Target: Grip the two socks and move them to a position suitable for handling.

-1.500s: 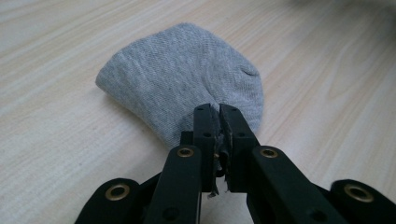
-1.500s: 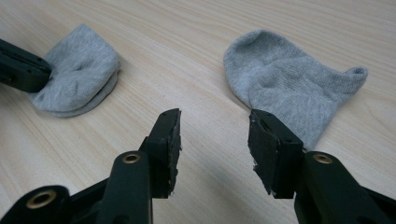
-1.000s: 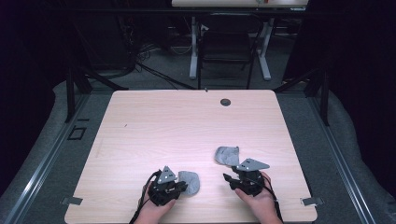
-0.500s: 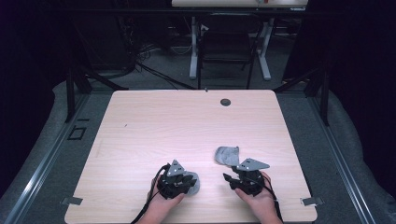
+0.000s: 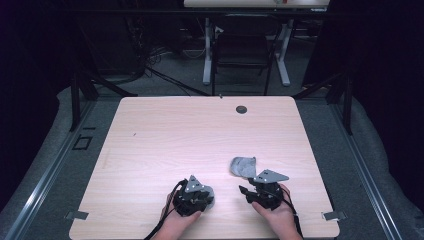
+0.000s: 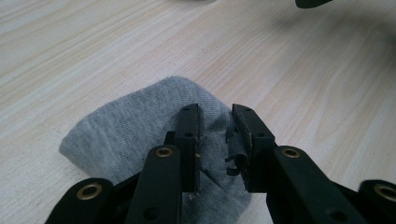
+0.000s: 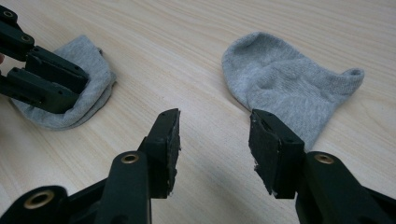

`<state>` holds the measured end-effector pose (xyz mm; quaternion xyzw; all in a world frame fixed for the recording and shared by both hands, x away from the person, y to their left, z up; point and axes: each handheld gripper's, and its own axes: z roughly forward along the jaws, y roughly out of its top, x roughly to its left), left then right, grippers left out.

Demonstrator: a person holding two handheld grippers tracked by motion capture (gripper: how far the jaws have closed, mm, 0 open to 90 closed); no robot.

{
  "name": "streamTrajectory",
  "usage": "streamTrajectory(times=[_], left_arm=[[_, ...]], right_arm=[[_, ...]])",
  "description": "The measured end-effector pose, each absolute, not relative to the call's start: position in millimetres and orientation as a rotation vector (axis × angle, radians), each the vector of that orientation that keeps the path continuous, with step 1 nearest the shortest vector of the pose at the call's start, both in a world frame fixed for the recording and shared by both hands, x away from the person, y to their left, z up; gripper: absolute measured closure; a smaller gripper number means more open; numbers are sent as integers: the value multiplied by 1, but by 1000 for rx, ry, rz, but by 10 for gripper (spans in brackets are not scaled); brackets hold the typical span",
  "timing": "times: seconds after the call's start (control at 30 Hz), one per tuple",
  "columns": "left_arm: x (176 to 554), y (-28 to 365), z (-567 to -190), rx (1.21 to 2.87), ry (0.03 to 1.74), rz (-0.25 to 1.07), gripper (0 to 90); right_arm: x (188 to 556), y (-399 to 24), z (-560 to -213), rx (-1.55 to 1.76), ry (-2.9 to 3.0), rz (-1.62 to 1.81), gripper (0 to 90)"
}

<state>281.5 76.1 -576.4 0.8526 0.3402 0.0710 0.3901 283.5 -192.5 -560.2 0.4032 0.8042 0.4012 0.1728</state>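
Light wood-grain laminate table (image 5: 165, 135) looked smooth, faintly sheened. Two grey knitted cloth socks (image 7: 285, 84) (image 6: 135, 126) were soft, ribbed, matt. Black plastic gripper jaws had brass-coloured rivets; pads looked rough, worn.

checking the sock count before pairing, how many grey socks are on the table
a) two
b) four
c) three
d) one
a: one grey sock lies flat by the right hand-held gripper, and a second folded sock lies under the left hand-held gripper.
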Motion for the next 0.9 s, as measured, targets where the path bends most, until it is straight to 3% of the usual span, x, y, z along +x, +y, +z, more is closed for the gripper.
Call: streamTrajectory(times=[0.27,0.53,0.9], left_arm=[[271,74,-578,2165,855,181,762],[257,70,-577,2166,862,172,762],[250,68,-579,2146,846,141,763]], right_arm=[[284,-193,-559,1145,2278,1135,530],[303,-194,-547,1217,2260,1104,733],[355,-183,-575,1351,2239,1008,797]])
